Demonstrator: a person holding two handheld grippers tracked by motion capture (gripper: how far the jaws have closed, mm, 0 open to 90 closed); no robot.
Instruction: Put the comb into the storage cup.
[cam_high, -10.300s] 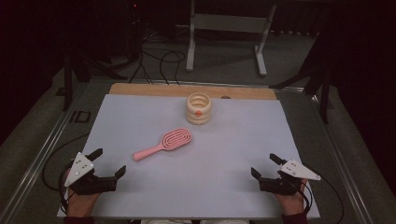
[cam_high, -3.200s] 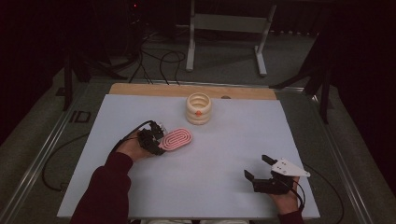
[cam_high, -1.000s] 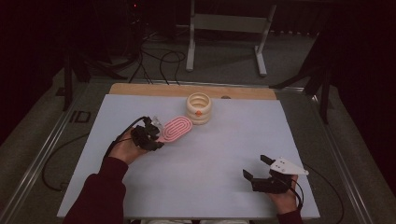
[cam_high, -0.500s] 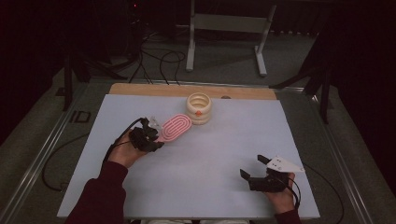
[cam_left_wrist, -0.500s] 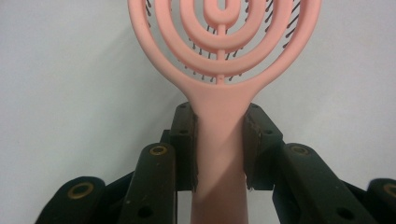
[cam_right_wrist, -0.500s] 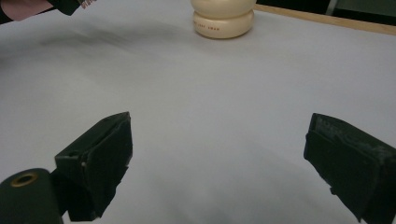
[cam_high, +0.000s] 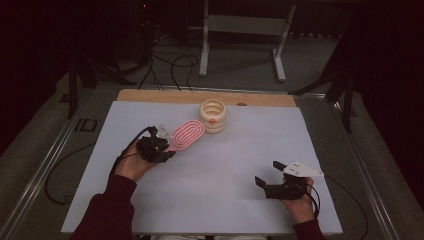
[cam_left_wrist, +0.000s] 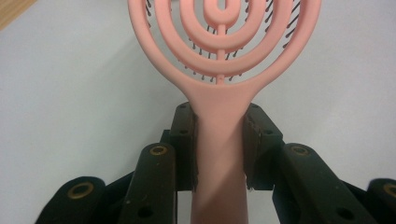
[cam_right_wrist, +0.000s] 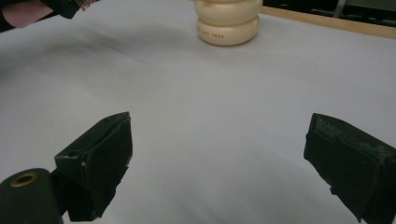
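Pink vented hairbrush (cam_high: 187, 135), handle clamped, head just beside cream holder (cam_high: 213, 116).

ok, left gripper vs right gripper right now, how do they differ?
The left gripper has its jaws shut on the pink brush at the handle; the right gripper has its jaws wide open with nothing between them. In the high view the left one sits mid-table close to the cream holder, the right one near the table's front right edge. Both are black two-jaw grippers, each held in a hand.

Dim room, lit desk
A white-topped desk (cam_high: 210, 190) stands on grey floor (cam_high: 240, 70); black cables (cam_high: 170, 60) and a metal stand (cam_high: 245, 25) lie beyond.
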